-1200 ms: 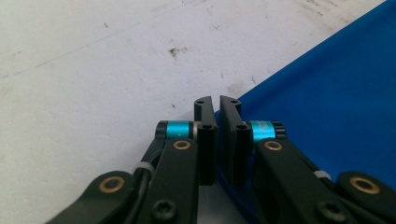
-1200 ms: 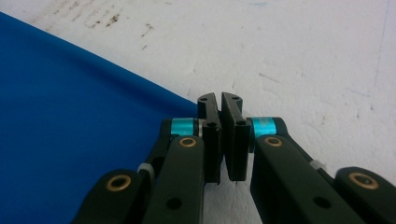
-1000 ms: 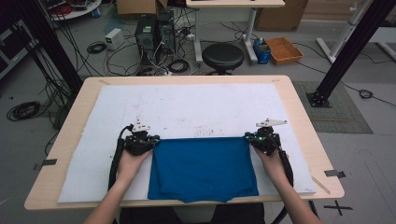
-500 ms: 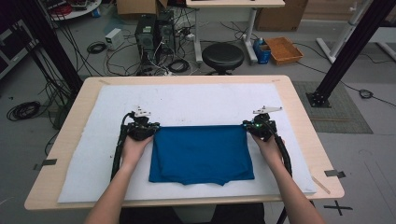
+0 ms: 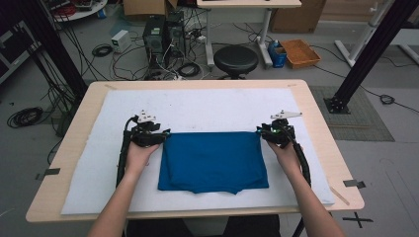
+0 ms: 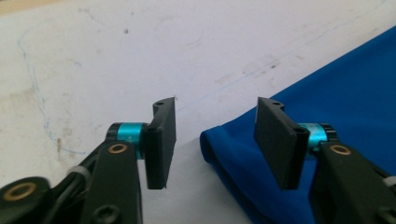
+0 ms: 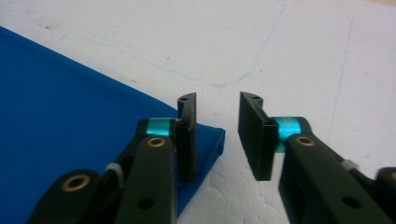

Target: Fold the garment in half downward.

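Tools now off blue cloth

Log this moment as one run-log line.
left gripper: open, at far-left corner | right gripper: open, at far-right corner | blue cloth: folded, flat on white mat

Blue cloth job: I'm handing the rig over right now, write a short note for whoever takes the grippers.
Left gripper: open, jaws astride the far-left corner of the blue cloth, nothing clamped.
Right gripper: open, at the far-right corner, nothing clamped.
Cloth: folded, lying flat on the white mat, near the table's front edge.
Done: the fold looks laid down and both corners are free.
Left: probably any next fold or smoothing; check the ragged near hem first.
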A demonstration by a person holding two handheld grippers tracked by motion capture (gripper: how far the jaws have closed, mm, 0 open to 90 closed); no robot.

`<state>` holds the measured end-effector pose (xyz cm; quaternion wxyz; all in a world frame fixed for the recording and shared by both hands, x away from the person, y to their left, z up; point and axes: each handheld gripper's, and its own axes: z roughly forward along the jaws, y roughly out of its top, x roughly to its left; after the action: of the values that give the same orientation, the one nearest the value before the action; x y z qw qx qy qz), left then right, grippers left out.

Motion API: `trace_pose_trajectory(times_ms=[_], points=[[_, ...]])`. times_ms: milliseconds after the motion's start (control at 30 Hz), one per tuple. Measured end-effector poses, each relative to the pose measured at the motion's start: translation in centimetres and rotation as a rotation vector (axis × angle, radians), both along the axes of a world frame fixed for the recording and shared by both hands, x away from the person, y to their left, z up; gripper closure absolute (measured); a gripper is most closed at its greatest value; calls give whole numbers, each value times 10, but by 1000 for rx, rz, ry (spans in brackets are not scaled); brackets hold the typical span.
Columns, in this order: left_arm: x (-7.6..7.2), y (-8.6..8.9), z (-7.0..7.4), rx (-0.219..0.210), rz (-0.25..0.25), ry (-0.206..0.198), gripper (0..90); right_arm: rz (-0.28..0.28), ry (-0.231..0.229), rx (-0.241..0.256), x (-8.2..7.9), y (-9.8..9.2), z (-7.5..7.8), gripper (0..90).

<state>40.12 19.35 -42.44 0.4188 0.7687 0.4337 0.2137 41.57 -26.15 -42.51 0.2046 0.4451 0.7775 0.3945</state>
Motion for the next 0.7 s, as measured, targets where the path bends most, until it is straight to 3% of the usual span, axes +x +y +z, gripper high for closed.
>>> trace_pose_trajectory(times_ms=[100,200,400,500,567,700], points=[[-10,4,8,-8,-50,-16,483,9,-22,12,-8,0,6,621],[-20,10,13,-63,-96,-3,479,19,-47,22,-17,0,12,587],[-46,18,18,-108,-165,-125,443,46,-88,41,-35,-1,21,553],[-57,22,20,-154,-170,-153,442,55,-104,51,-45,-4,25,544],[-62,25,21,-173,-166,-139,442,60,-115,53,-52,-6,26,538],[-68,29,21,-161,-179,-107,442,60,-129,61,-62,-12,26,534]])
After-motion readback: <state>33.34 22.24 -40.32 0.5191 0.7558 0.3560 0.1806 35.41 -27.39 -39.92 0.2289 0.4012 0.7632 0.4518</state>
